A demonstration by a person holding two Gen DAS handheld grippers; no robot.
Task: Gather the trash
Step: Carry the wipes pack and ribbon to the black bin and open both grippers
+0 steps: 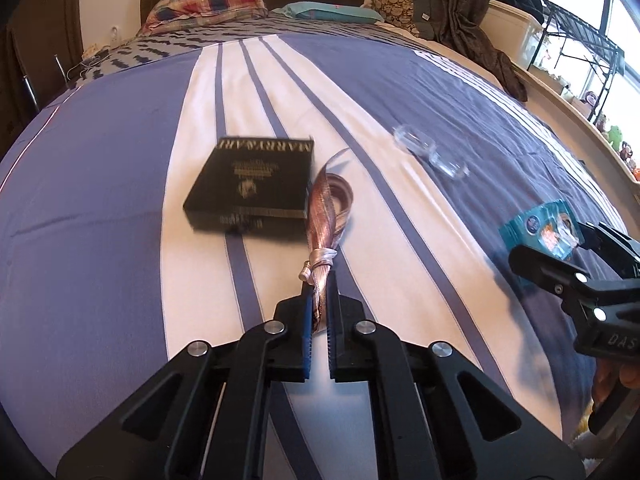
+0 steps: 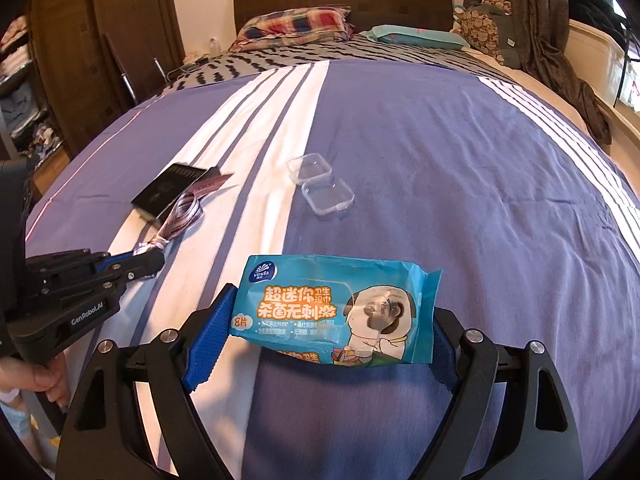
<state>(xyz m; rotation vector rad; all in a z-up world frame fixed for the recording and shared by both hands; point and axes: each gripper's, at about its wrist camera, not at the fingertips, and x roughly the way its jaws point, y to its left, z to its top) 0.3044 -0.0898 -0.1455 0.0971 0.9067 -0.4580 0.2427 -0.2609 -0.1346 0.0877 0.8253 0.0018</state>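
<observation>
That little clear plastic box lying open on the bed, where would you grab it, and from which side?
By one of its two hinged halves, from above. The clear plastic box lies flat and open on the bedspread, both shallow halves facing up, so their thin upright walls are what stands free. I would slip one finger inside a half and one outside, pinching the near wall. Clear plastic may be slippery.

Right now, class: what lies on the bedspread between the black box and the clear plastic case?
The striped ribbon lies beside the black box; beyond it, only bare bedspread reaches the clear plastic case, as the right wrist view shows.
</observation>
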